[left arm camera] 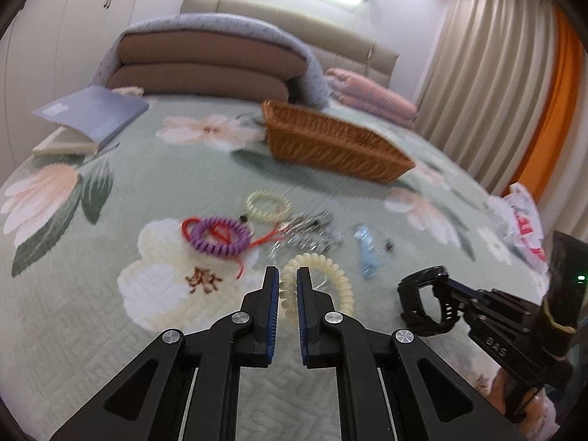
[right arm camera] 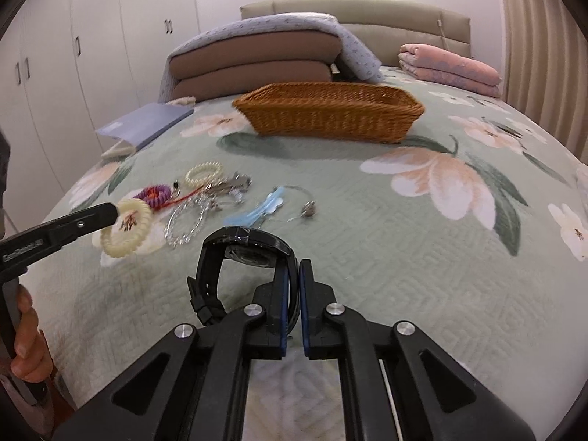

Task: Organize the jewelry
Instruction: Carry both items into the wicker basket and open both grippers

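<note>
In the left wrist view my left gripper (left arm camera: pixel 286 275) is shut on the near side of a cream coil bracelet (left arm camera: pixel 330 286). The right wrist view shows that gripper (right arm camera: pixel 110 213) pinching the bracelet's (right arm camera: pixel 126 233) rim just over the bedspread. My right gripper (right arm camera: pixel 294 270) is shut on the strap of a black watch (right arm camera: pixel 250 246), also seen as the watch (left arm camera: pixel 419 301) at the right of the left wrist view. Loose jewellery lies beyond: a purple coil (left arm camera: pixel 218 237), a pale bead bracelet (left arm camera: pixel 268 204), silver pieces (left arm camera: pixel 312 231), a blue clip (left arm camera: pixel 367 250). A wicker basket (right arm camera: pixel 330 117) stands farther back.
The floral green bedspread (right arm camera: pixel 404 257) carries everything. A blue book (left arm camera: pixel 92 114) lies at the back left, folded quilts (left arm camera: pixel 205 70) and a pink blanket (right arm camera: pixel 448 68) behind the basket. A plastic bag (left arm camera: pixel 522 228) sits at the right edge. A hand (right arm camera: pixel 25 330) grips the left tool.
</note>
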Available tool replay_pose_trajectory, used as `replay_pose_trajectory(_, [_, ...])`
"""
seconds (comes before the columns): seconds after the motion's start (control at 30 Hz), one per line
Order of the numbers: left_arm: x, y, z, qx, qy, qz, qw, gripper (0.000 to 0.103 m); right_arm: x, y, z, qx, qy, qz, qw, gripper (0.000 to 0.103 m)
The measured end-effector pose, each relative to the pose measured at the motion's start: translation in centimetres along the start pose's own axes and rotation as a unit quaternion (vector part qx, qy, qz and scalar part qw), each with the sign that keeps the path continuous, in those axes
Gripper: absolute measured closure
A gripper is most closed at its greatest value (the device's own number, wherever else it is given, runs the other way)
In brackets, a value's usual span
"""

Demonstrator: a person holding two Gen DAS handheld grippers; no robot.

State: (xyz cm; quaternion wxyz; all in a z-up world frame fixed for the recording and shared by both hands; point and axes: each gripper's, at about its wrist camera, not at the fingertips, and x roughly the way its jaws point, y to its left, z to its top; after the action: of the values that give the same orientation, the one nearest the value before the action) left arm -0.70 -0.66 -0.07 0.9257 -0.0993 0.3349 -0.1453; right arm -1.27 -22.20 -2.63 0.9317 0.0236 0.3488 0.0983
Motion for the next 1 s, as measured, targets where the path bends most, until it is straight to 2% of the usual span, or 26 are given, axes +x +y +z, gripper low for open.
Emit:
replay_pose_trajectory(0.17, [-1.3, -1.1, 2.3, 0.015, -0.026, -0.017, 0.9994, 0.094, -2.0, -1.3, 2.1, 0.011, -0.028, -0.006, 1.000, 0.096])
replay_pose_trajectory(0.37, [-0.6, -3.6, 10.2, 0.048, -0.078, -0.036, 0.9952, 0.094, -2.6, -3.8, 9.3, 0.007, -0.070, -0.014, 0.997, 0.096])
replay_pose_trajectory(0.47, [2.4, -4.3, 15.0, 0.042, -0.091, -0.046, 0.9938, 0.094, -0.4, -5.6, 14.2, 0.015, -0.095, -0.029, 0.995, 0.096])
replay_pose_trajectory(0.6, [9.3, -4.5, 19.6, 0.025, -0.081, -0.046, 0.9953, 0.094, 4.6, -8.1, 19.0, 0.042, -0.104, -0.043, 0.993, 0.096])
replay_pose_trajectory(0.7, [15.0, -4.0, 20.9, 0.012, -0.059, -0.042, 0.9973, 0.094, 9.8, -10.1, 21.6, 0.070, -0.079, -0.046, 0.993, 0.096])
replay_pose_trajectory(0.83, [21.8, -2.9, 20.7, -0.012, -0.003, -0.031, 0.9994, 0.094, 15.8, -11.3, 22.6, 0.084, -0.023, -0.050, 0.995, 0.096])
replay_pose_trajectory(0.9, [23.4, -2.4, 20.3, -0.016, 0.017, -0.029, 0.9993, 0.094, 17.3, -11.7, 22.2, 0.087, -0.001, -0.052, 0.995, 0.096])
replay_pose_trajectory(1.0, [23.6, -2.6, 20.0, -0.008, 0.019, -0.026, 0.9994, 0.094, 18.5, -12.2, 21.4, 0.094, 0.016, -0.050, 0.994, 0.096])
